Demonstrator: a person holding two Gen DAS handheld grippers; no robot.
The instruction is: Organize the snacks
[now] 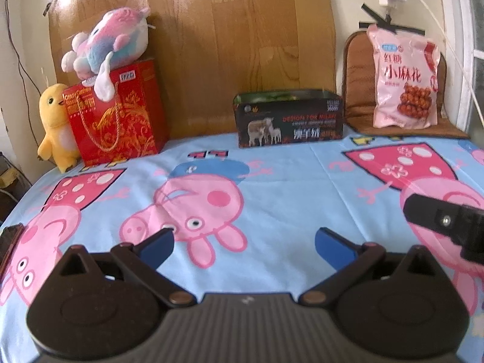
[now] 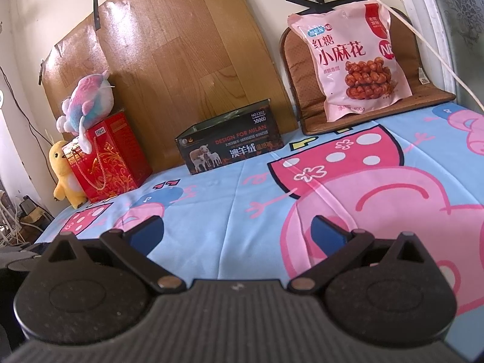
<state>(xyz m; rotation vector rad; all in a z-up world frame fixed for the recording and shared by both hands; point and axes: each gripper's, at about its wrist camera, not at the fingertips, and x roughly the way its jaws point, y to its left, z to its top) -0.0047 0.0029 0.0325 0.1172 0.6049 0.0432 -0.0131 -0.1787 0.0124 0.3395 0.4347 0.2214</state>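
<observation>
A bed (image 1: pixel 287 181) in a light blue cartoon-pig sheet is carrying everything. Along its far edge, a dark open box (image 1: pixel 289 119) is sitting near the middle, a red gift bag (image 1: pixel 116 118) and yellow plush chick (image 1: pixel 56 127) are standing toward the far-left corner, and a brown cushion (image 1: pixel 402 127) is lying at the far-right corner.
</observation>
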